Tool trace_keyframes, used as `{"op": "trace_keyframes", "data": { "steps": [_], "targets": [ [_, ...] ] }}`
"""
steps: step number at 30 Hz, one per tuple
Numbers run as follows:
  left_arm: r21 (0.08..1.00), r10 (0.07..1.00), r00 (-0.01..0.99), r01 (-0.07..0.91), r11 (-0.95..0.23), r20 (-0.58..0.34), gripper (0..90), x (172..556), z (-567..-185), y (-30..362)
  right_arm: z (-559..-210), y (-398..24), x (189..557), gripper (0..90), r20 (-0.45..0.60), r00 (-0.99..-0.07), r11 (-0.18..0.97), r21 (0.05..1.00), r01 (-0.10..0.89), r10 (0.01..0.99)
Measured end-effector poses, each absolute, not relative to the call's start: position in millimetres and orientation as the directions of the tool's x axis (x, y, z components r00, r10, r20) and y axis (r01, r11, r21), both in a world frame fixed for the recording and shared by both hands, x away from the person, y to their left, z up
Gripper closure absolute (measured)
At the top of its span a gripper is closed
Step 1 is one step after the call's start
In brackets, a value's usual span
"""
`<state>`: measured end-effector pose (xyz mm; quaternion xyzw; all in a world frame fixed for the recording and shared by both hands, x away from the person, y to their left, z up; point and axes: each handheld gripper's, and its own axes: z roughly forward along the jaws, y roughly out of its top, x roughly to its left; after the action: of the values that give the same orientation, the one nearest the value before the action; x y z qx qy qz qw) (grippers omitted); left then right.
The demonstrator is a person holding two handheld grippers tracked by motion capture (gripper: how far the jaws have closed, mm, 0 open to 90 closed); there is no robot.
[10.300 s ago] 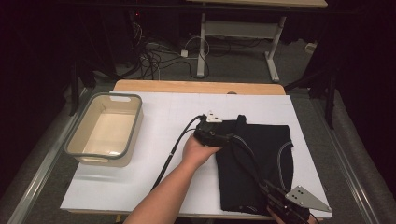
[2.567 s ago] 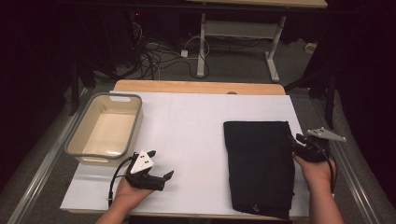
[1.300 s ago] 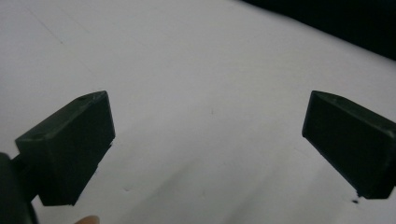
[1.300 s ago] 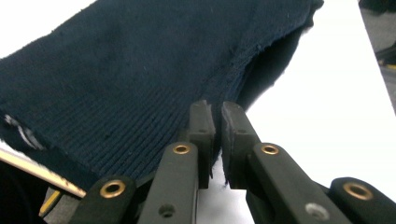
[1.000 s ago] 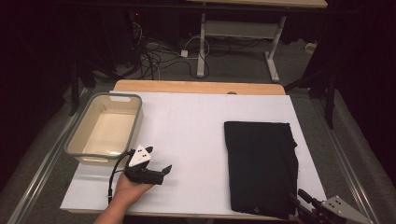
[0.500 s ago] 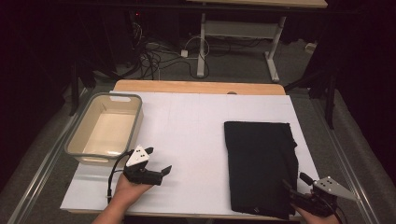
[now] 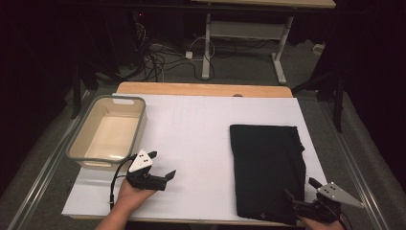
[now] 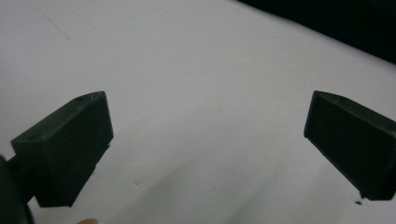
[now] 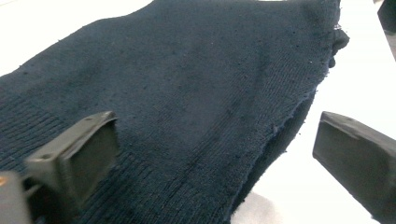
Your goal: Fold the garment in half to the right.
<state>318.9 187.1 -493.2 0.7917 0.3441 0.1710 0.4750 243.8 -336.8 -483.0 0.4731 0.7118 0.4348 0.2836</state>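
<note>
Table: a white sheet covered most of the top, with a strip of bare wood showing along the far edge.

Sweater: the dark folded knit sweater lay flat on the right half of the sheet, its near end reaching almost to the near edge. In the right gripper view its ribbed hem was closest to the camera.

Right gripper: right gripper sat at the sweater's near right corner — jaws spread wide, having just been opening. One jaw stood over the knit, the other over the white sheet beside it, so the sweater's edge ran between them, but nothing was pinched.

Left gripper: left gripper rested low on the near left of the sheet, jaws wide apart with only bare white sheet between them, well apart from the sweater.

Tub: a pale plastic tub stood at the left edge, just beyond the left gripper.

Room: pretty dark all round — a tangle of cables on the floor past the table, plus the legs of another desk.
</note>
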Motion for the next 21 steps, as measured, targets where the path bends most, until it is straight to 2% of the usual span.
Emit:
{"op": "trace_keyframes", "data": {
  "steps": [9,21],
  "targets": [
    [0.870,0.704,0.708,0.379,-0.314,-0.055,0.5,318.7,-493.2,187.1,-480.6,-331.8,241.5,0.2,-0.006,-0.390,0.181,0.893,0.412,0.921],
    [0.868,0.702,0.710,0.379,-0.320,-0.050,0.5,318.9,-493.2,186.3,-467.3,-306.6,238.5,0.2,-0.027,-0.450,0.213,0.905,0.368,0.893]
  ]
}}
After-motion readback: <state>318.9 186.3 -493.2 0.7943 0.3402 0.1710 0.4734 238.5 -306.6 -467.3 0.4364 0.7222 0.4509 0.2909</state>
